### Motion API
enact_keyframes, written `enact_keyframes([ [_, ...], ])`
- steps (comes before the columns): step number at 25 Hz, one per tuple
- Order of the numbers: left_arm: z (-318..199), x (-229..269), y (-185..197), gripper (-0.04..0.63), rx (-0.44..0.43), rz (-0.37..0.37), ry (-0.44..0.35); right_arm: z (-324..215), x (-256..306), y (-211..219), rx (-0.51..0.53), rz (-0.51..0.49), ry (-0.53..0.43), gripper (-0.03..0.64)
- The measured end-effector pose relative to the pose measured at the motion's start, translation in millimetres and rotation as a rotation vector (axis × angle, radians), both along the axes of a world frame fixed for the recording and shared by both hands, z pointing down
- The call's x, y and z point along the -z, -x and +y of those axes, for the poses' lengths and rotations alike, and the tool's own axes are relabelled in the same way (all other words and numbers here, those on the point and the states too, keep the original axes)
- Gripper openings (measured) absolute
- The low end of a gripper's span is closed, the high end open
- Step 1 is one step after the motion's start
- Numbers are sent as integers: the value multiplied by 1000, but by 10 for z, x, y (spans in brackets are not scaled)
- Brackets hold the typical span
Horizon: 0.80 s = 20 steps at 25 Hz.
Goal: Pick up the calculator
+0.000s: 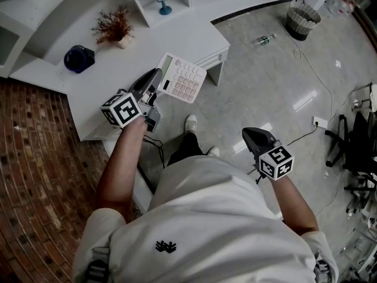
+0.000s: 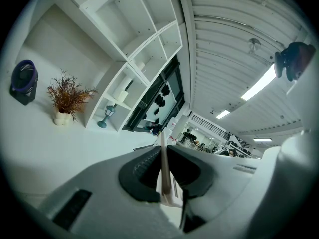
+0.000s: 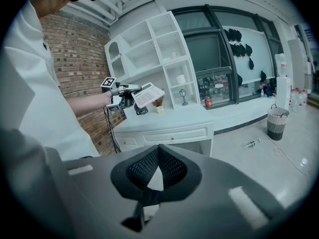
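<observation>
While tight in the left claw point(image 1: 158, 75), calculator point(image 1: 184, 79) above the desk point(image 1: 177, 37); right claw point(image 3: 158, 152) closed, empty.

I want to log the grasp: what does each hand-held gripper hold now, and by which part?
The left hand-held gripper clamps the calculator by the edge beside its display; the right hand-held gripper holds nothing.

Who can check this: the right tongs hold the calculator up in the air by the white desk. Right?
Wrong in one point: the left tongs hold the calculator up in the air by the white desk; the right tongs are empty. The head view shows it.
</observation>
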<state>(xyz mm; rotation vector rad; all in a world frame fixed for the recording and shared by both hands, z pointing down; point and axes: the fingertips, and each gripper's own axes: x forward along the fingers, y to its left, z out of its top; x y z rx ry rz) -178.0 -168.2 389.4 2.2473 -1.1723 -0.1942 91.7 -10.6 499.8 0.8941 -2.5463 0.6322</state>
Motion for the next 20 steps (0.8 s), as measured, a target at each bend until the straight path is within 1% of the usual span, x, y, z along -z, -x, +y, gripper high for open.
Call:
enact_keyframes([
  [8,-29,-55,-13,46,-3,15,7,-13,-40,4,0,0,2,9],
  [13,-61,-94,-19,46,-12,-1,12,-36,-67,-1,-3,0,5,9],
  [16,-86,-107,-37,46,-9,18,13,-47,-79,-21,-3,-1,7,9],
  [20,-73,-149,57,46,-9,23,15,-26,-114,67,-1,2,6,9],
])
